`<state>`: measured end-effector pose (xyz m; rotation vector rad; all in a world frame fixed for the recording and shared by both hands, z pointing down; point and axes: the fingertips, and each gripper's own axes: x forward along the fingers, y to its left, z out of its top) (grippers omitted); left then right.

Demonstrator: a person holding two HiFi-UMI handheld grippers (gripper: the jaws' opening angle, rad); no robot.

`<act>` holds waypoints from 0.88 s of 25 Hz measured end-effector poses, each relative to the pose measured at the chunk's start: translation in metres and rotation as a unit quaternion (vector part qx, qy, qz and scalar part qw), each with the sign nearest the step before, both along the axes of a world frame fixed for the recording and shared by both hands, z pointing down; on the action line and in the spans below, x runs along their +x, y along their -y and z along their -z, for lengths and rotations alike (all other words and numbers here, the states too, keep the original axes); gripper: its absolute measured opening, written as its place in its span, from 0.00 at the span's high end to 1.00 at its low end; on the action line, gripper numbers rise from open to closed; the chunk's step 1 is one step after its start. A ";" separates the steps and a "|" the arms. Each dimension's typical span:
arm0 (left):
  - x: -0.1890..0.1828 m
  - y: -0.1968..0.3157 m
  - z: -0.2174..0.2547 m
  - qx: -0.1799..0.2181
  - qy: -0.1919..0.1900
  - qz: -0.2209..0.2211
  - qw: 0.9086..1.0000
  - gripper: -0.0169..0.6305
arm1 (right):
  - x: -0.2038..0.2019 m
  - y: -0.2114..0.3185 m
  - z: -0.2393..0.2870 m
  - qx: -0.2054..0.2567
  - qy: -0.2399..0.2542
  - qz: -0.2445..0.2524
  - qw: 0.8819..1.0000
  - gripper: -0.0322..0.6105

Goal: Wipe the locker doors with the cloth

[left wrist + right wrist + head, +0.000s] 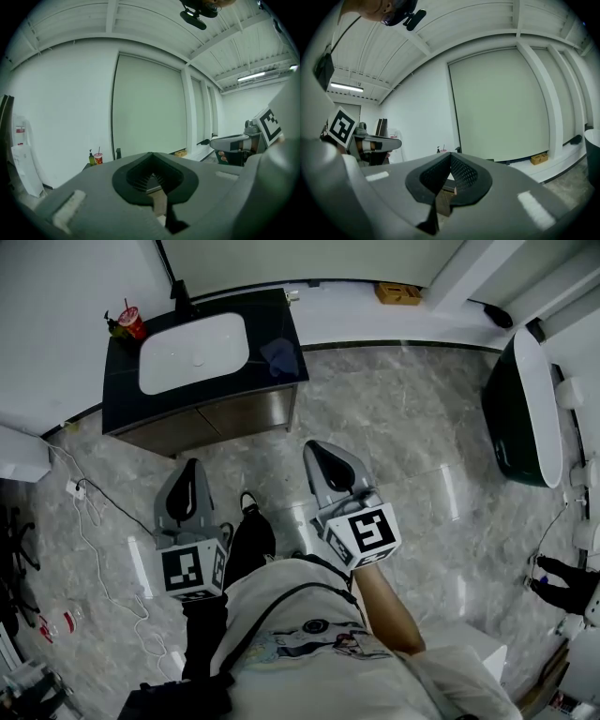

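Observation:
A dark blue cloth [279, 354] lies on the black vanity top [122, 399], to the right of the white basin [194, 352]. Below the top are the brown cabinet doors [230, 416]. My left gripper [192, 468] hangs over the floor in front of the vanity, shut and empty. My right gripper [323, 451] is beside it, to the right, also shut with nothing between its pads. In the left gripper view the jaws [151, 176] point level toward the vanity, and in the right gripper view the jaws [449, 180] do the same. Neither gripper touches the cloth.
A red cup [132, 322] with a straw and a small bottle [114, 326] stand at the vanity's back left. A dark bathtub [525, 409] fills the right side. A cardboard box [397, 292] sits by the far wall. Cables [89, 521] trail over the floor at left.

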<state>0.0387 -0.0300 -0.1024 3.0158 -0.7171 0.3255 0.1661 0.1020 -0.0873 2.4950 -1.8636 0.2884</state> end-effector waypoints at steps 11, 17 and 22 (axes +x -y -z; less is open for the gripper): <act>0.052 0.123 0.003 0.009 0.014 -0.039 0.999 0.97 | 0.051 0.124 -0.027 -0.030 0.011 -0.001 0.999 0.94; 0.070 0.147 -0.012 -0.014 0.021 -0.028 0.999 0.97 | 0.074 0.151 -0.084 -0.093 0.027 0.019 0.995 0.94; 0.090 0.156 -0.032 -0.031 0.030 -0.017 0.999 0.97 | 0.127 0.167 -0.150 -0.148 0.052 0.019 0.987 0.94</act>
